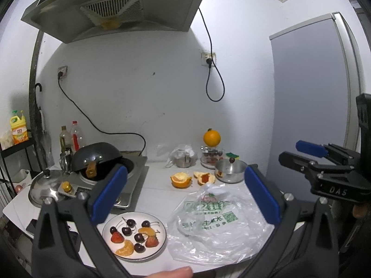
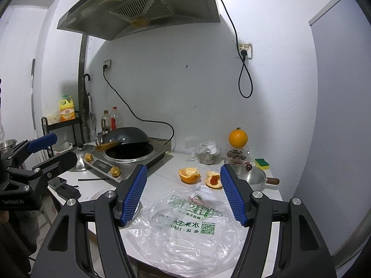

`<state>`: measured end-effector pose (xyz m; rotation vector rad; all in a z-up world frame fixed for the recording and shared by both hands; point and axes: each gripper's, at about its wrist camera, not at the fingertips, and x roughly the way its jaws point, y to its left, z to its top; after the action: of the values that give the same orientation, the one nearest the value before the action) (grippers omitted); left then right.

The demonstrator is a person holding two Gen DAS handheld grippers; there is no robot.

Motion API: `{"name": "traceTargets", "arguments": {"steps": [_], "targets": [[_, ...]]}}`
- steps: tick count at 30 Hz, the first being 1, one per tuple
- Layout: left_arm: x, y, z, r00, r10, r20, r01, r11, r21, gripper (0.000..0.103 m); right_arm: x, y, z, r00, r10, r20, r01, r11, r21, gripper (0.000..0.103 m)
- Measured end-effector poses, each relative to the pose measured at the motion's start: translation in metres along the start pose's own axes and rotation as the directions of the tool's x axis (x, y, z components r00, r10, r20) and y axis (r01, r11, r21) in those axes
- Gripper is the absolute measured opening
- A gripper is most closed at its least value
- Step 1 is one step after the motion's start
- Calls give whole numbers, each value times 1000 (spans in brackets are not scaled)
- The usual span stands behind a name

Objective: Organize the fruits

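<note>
A white plate (image 1: 160,247) near the counter's front edge holds several dark cherries (image 1: 126,231), two strawberries (image 1: 116,237) and two orange segments (image 1: 125,248). My left gripper (image 1: 185,194) hangs open above the counter, nothing between its blue pads (image 1: 109,194). My right gripper (image 2: 184,194) is open too, over a crumpled clear plastic bag (image 2: 185,227) with green print. Behind the bag lie an orange-peel cup (image 2: 189,175) and a second peel (image 2: 213,179) with a red piece in it. A whole orange (image 2: 238,138) rests on a glass jar by the wall.
An induction cooker (image 1: 132,173) with a tilted black wok (image 1: 97,156) and a steel lid (image 1: 45,185) fills the left. A small steel pot (image 2: 250,176) with a wooden handle, a sponge (image 2: 262,163) and a bagged cup (image 2: 207,154) stand at the back right. Bottles stand behind the cooker.
</note>
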<state>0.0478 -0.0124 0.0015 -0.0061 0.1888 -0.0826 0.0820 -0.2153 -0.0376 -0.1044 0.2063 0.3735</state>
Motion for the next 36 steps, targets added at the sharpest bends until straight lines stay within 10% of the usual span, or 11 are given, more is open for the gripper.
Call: {"name": "traceTargets", "arguments": {"steps": [36], "targets": [[0,6,-6,1000,10,-16,-10,1000,-21,102,3,7,-3,1000,14,-23,-15,1000,-13,69]]}}
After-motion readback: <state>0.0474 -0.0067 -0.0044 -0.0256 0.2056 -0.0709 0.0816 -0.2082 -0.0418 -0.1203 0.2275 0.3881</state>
